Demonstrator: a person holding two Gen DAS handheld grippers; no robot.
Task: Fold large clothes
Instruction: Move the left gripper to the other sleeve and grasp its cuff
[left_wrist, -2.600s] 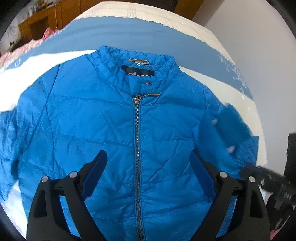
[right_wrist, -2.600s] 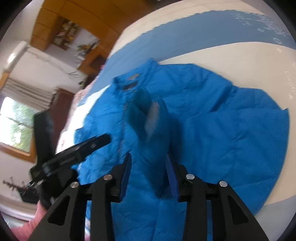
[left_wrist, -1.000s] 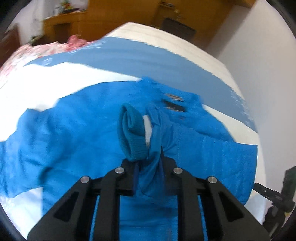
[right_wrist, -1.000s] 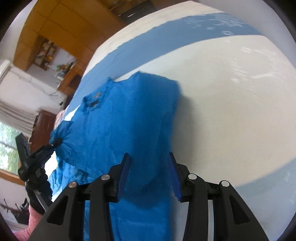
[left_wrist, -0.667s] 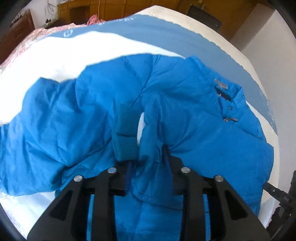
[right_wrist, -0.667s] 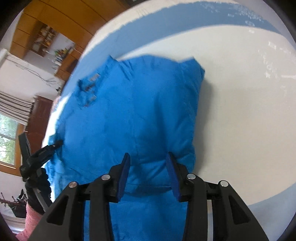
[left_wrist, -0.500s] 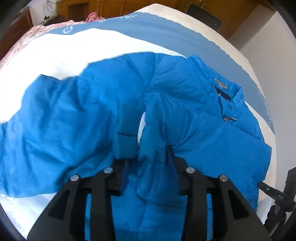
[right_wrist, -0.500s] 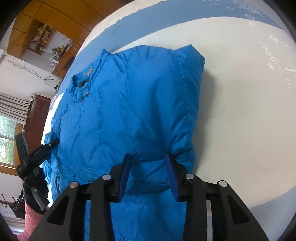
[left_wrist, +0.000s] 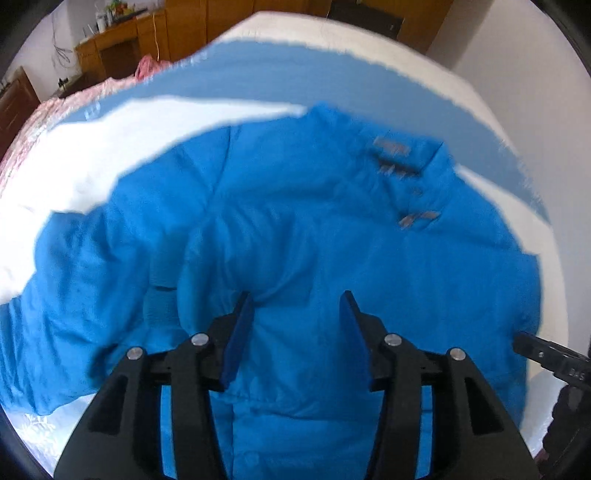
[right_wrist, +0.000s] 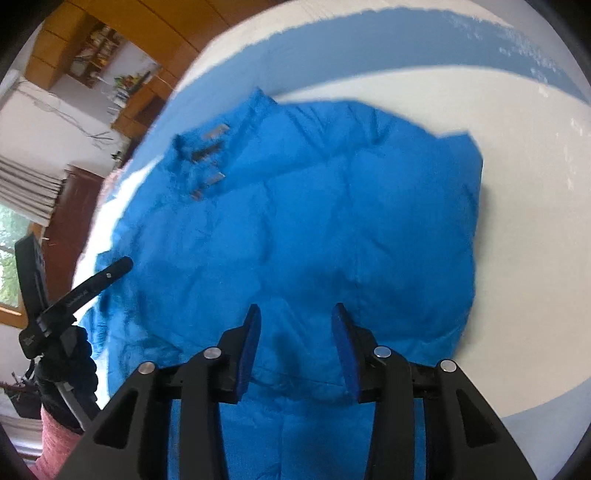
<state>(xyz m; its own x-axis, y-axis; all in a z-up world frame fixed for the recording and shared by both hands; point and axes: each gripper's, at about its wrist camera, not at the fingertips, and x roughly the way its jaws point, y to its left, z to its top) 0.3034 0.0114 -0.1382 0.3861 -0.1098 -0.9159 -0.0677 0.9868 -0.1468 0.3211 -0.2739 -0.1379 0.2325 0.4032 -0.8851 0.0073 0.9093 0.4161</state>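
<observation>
1. My left gripper (left_wrist: 297, 328) points down at the blue jacket (left_wrist: 332, 258).
2. Its fingers (left_wrist: 240, 336) have just been opening. They now stand partly open, with jacket cloth under the gap. The left pad sits right by a puffy fold, but the pads do not pinch anything.
3. A sleeve lies folded over the front of the jacket. Its knit cuff (left_wrist: 159, 291) is just left of my left fingers.
4. My right gripper (right_wrist: 295, 343) also points down at the jacket (right_wrist: 314, 229).
5. Its fingers (right_wrist: 249, 347) are partly open too. Jacket cloth shows between them. I cannot tell if the pads touch it, and they do not squeeze it.
6. The jacket lies flat on the bed (right_wrist: 517, 184), front side up. The bed cover is white with a blue band.
7. The collar (right_wrist: 207, 151) is at the far end, with grey tags and a zip pull. It looks blurry.
8. The right side of the jacket is folded in, so it has a straight edge next to bare white bed.
9. In the right view I see my left gripper at the far left, near the jacket's edge, held by a hand (right_wrist: 70, 354) in a dark glove with a pink sleeve (right_wrist: 55, 435).
10. Wooden cupboards (left_wrist: 229, 22) stand past the bed.
</observation>
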